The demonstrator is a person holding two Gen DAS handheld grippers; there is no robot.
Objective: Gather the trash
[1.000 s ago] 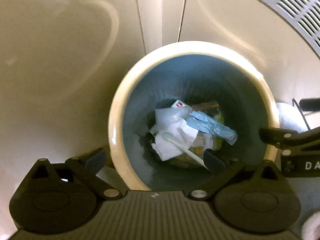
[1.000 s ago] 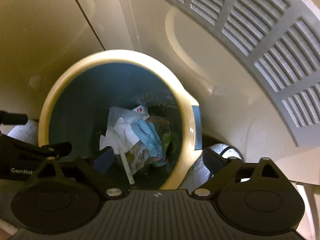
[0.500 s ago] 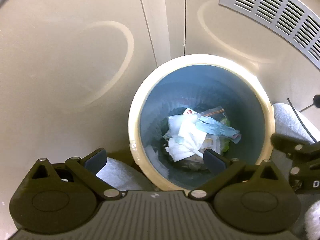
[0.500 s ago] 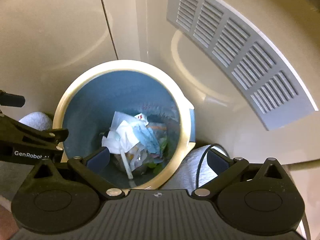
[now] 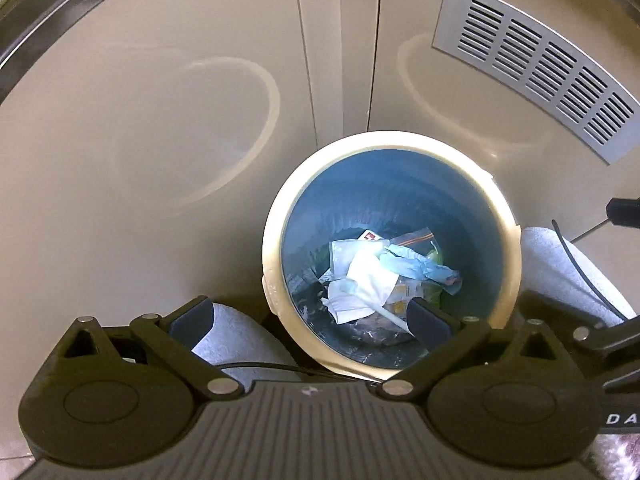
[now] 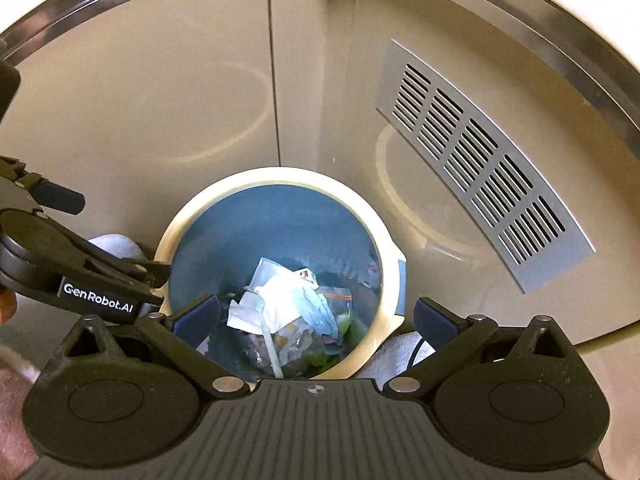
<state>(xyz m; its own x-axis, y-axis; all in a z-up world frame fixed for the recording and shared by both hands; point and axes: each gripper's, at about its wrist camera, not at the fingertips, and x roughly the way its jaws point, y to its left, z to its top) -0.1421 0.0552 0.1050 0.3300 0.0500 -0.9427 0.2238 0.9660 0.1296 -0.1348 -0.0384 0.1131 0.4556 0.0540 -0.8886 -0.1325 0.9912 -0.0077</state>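
Both grippers hang spread wide and empty above the trash bin.

Nearest us, our left gripper (image 5: pixel 308 320) has its fingers wide apart with nothing between them, one fingertip over the bin's inside, the other outside its rim above a white towel (image 5: pixel 236 344). Our right gripper (image 6: pixel 316 316) is just as wide and empty, straddling the bin's right rim. Below them the trash bin (image 5: pixel 276 240), cream-rimmed and blue-lined, holds the trash (image 5: pixel 376 280) at its bottom: crumpled white paper, a blue scrap, clear plastic. Behind the bin stand beige cabinet doors (image 6: pixel 140 120), a metal vent grille (image 6: pixel 480 168) up to its right.
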